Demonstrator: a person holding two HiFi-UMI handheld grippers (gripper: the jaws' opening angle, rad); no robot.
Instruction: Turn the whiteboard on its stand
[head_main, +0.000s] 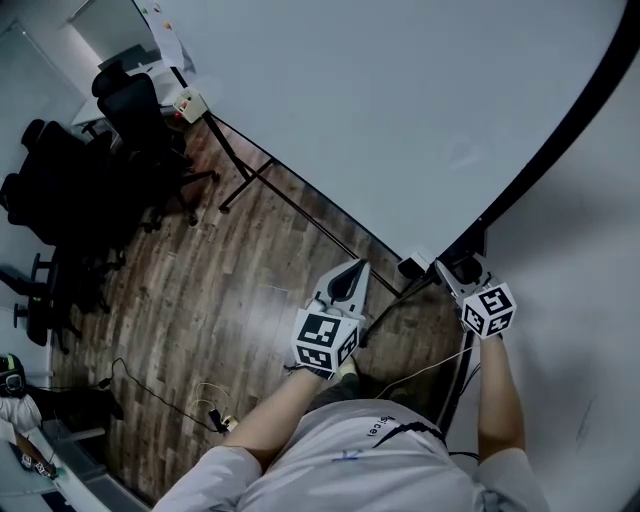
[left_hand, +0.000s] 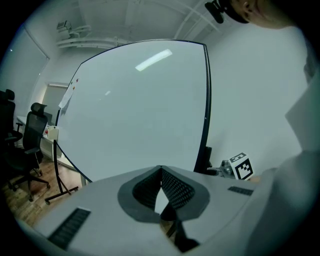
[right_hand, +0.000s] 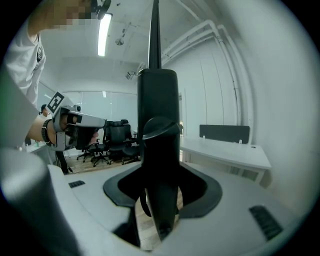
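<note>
The big whiteboard (head_main: 380, 110) fills the top of the head view, and its white face (left_hand: 135, 110) spreads across the left gripper view. Its black side frame (head_main: 560, 140) runs down to my right gripper (head_main: 455, 272). That frame (right_hand: 157, 100) stands upright between the right gripper's (right_hand: 159, 167) jaws, which are shut on it. My left gripper (head_main: 355, 268) hangs just left of the board's lower corner, in front of its face and apart from it. Its (left_hand: 160, 170) tips meet with nothing between them.
The stand's black legs and rail (head_main: 290, 200) cross the wooden floor under the board. Several black office chairs (head_main: 130, 120) crowd the far left. A cable (head_main: 150, 385) lies on the floor. A white wall (head_main: 590, 300) is close on the right; a desk (right_hand: 225, 150) stands behind the board.
</note>
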